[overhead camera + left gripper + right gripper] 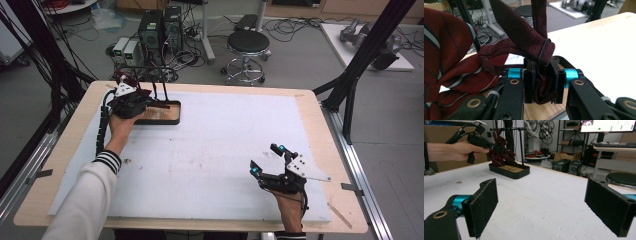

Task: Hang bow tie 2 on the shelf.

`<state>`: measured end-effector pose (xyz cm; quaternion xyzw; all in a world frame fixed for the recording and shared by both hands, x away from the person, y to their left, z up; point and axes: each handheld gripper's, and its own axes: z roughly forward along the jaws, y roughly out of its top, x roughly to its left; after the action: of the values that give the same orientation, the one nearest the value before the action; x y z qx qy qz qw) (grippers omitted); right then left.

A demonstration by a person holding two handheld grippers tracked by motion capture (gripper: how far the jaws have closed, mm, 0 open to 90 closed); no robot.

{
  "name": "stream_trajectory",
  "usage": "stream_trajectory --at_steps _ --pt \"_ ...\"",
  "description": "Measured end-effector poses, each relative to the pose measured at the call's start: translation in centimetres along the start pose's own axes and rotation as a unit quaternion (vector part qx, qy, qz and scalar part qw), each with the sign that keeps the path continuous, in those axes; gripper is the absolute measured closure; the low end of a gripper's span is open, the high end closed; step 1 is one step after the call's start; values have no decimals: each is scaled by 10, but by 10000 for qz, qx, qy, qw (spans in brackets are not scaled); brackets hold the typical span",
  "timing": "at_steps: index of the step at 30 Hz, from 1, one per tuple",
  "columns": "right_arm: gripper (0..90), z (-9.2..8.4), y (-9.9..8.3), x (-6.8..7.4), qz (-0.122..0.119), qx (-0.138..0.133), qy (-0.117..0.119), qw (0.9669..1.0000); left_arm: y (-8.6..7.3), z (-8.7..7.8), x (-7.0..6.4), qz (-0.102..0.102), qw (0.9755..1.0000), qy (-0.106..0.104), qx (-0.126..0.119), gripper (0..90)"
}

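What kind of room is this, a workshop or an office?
Most likely a robotics lab: computer towers with tangled cables on the floor, a robot arm lying on a board, and a monitor on a desk.

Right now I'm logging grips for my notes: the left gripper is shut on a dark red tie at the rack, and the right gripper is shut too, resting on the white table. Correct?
Not quite. The right gripper is open: the right gripper view shows its pads standing wide apart with nothing between them. The rest holds: the left gripper is shut on the dark red tie at the rack.

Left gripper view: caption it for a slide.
Left gripper clamps a dark red tie beside a striped tie at the table's edge.
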<state>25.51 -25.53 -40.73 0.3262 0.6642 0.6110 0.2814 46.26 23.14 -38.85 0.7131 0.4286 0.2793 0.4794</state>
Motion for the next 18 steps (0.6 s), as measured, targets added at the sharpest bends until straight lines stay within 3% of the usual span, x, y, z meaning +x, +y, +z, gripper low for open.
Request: stream_trajectory --at_steps 11,18 --pt "109 0 0 0 -46 -10 -2 10000 1 -2 0 32 10000 -79 -24 648" --pt "109 1 0 0 -43 -21 16 10000 1 -4 1 -43 9998 -106 -155 273"
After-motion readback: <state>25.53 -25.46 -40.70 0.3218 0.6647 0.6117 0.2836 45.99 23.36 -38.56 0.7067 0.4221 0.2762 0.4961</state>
